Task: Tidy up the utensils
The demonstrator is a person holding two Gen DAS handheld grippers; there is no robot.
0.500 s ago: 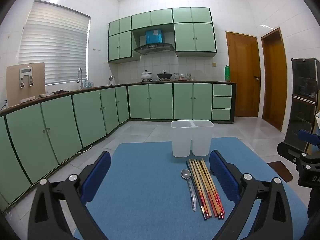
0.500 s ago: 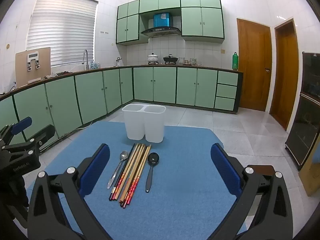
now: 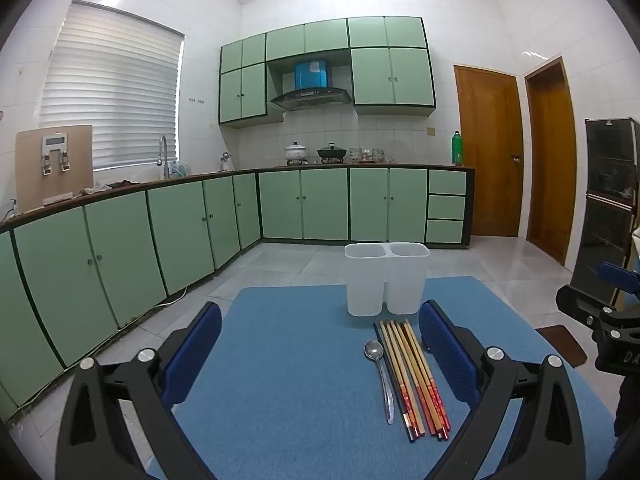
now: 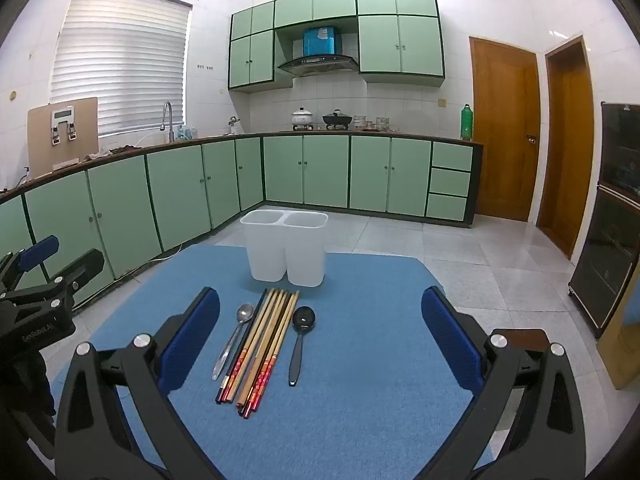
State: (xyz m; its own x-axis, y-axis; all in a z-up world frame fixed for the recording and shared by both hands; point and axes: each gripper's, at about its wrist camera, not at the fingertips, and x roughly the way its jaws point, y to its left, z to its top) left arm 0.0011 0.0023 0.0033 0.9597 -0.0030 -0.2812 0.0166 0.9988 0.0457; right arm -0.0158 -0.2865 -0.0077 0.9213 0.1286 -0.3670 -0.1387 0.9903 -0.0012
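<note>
The left gripper (image 3: 320, 344) hangs with its blue-padded fingers (image 3: 195, 354) spread wide apart and nothing between them but the blue mat (image 3: 280, 380). The right gripper (image 4: 320, 336) is likewise spread wide and holds nothing.

In the right wrist view, the white two-compartment utensil holder (image 4: 285, 252) stands upright on the mat at 12 o'clock, both compartments looking empty. Just in front of it, at about 11 o'clock from the right gripper, the utensils lie side by side: a metal spoon (image 4: 234, 338) leftmost, a bundle of chopsticks (image 4: 264, 344) with red-patterned near ends beside it, and a black spoon (image 4: 300, 340) on the right, slightly apart.

In the left wrist view, the chopsticks and metal spoon lie at 1 o'clock, near that gripper's right finger. The mat covers the counter (image 4: 424, 264); green kitchen cabinets (image 3: 120, 256) run behind.
</note>
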